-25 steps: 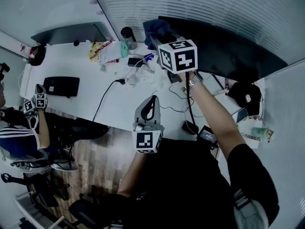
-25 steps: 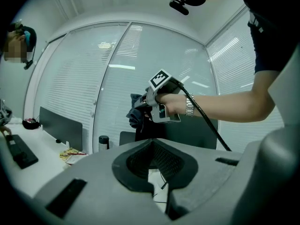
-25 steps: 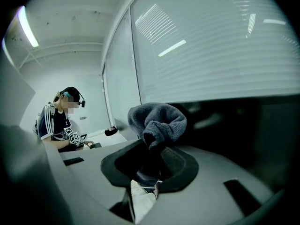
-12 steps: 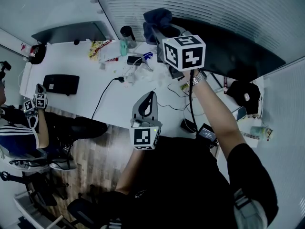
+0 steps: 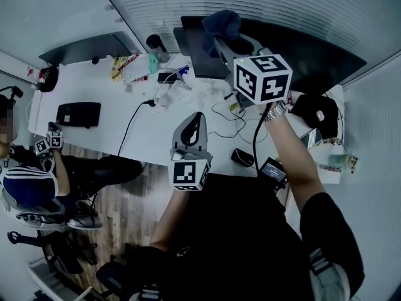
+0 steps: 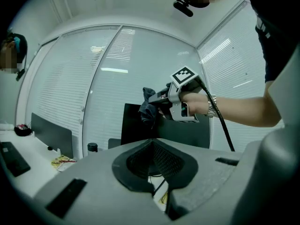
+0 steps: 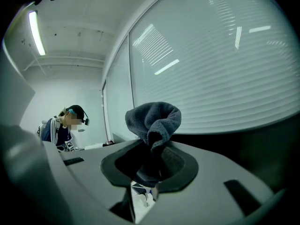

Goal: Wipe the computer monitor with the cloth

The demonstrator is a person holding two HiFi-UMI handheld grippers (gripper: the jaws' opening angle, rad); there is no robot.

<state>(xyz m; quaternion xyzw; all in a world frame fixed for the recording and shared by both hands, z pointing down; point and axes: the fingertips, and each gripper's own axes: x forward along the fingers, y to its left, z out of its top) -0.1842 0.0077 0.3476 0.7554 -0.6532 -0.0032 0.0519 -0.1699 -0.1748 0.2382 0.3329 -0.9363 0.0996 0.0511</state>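
Observation:
My right gripper (image 5: 220, 40) is shut on a bunched dark blue cloth (image 5: 222, 22), held up at the top left edge of the black monitor (image 5: 316, 58). In the right gripper view the cloth (image 7: 153, 120) bulges out above the jaws (image 7: 152, 159), with the monitor's dark edge (image 7: 267, 149) to the right. My left gripper (image 5: 195, 121) hovers over the desk's near edge, shut on nothing. The left gripper view (image 6: 154, 146) looks at the right gripper (image 6: 161, 99), the cloth (image 6: 148, 110) and the monitor (image 6: 132, 128).
The white desk (image 5: 106, 137) carries a black keyboard (image 5: 78, 113), a second monitor (image 5: 88, 47), a dark cup (image 5: 154, 45), packets, cables and a black cap (image 5: 316, 113). Another person (image 5: 25, 180) sits at the left holding a gripper (image 5: 49, 140).
My right gripper with the cloth has risen and shifted right toward the monitor's top edge. The left gripper has hardly moved.

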